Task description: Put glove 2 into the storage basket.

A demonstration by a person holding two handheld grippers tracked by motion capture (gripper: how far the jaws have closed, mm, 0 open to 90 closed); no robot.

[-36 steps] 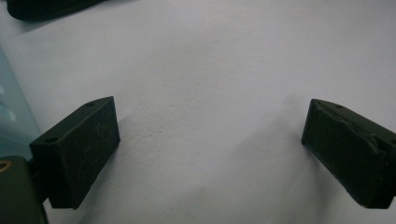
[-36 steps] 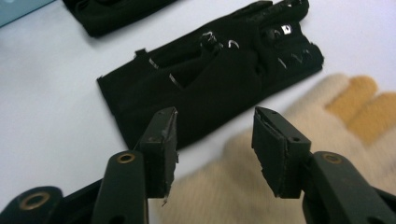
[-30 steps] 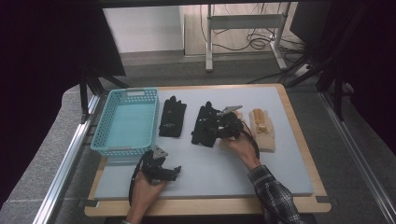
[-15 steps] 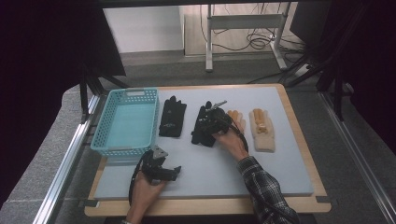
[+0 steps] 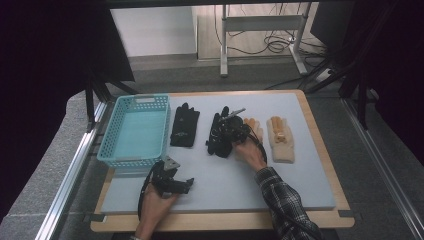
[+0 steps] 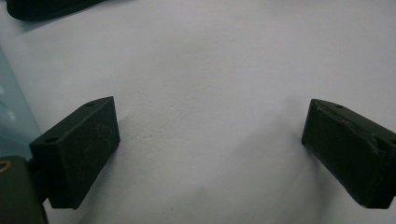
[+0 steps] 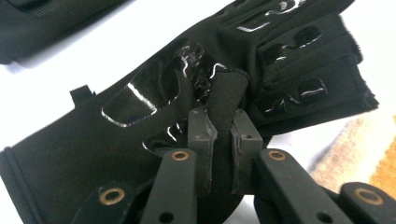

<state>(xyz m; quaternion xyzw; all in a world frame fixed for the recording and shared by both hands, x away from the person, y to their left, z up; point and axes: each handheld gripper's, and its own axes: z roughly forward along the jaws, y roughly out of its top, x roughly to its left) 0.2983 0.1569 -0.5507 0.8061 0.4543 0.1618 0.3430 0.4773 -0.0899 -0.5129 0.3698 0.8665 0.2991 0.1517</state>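
**Pinched fold, ready to lift**

The right gripper (image 7: 224, 135) has just closed its jaws on a fold of the black glove (image 7: 154, 107), mid-frame in the high view. Judged best: lift straight up slowly, then carry left to the basket (image 5: 117, 160). The left gripper (image 6: 210, 149) rests wide, holding nothing.

The counter (image 5: 320, 190) is a pale blue-grey sheet on a light wooden board, framed by metal rails on a speckled grey surface. Beyond it the floor is grey, then paler under a white metal stand (image 5: 260, 30) where dark cables (image 5: 272, 45) lie tangled. A white panel (image 5: 155, 30) stands behind; black curtains (image 5: 40, 75) darken both sides.
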